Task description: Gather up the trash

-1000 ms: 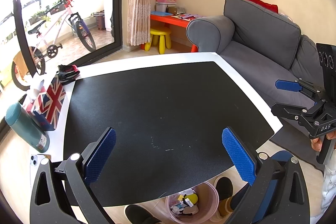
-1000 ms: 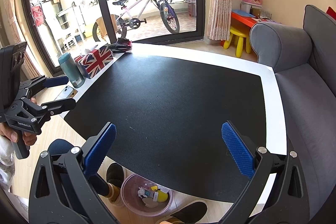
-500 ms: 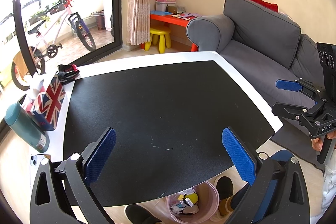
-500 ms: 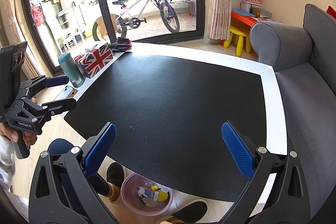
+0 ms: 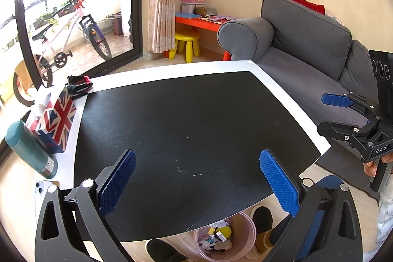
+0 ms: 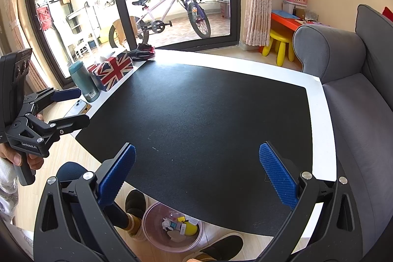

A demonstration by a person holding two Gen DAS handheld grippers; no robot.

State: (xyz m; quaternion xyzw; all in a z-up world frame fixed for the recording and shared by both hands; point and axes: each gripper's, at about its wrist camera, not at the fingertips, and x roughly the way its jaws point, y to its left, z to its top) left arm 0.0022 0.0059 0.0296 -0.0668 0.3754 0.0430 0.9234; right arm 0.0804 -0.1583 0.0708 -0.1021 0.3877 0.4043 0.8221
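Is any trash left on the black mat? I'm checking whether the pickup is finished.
No, the black mat shows only faint scuffs, and the trash sits in the pink bin on the floor.

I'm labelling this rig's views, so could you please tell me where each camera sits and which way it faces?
Left wrist: on the left gripper, facing across the black mat toward the sofa; its open fingers, the right gripper and a shoe show.
Right wrist: on the right gripper, facing the balcony door and bicycle; its open fingers and the left gripper show.
Shared: the mat, the Union Jack box, the trash bin.
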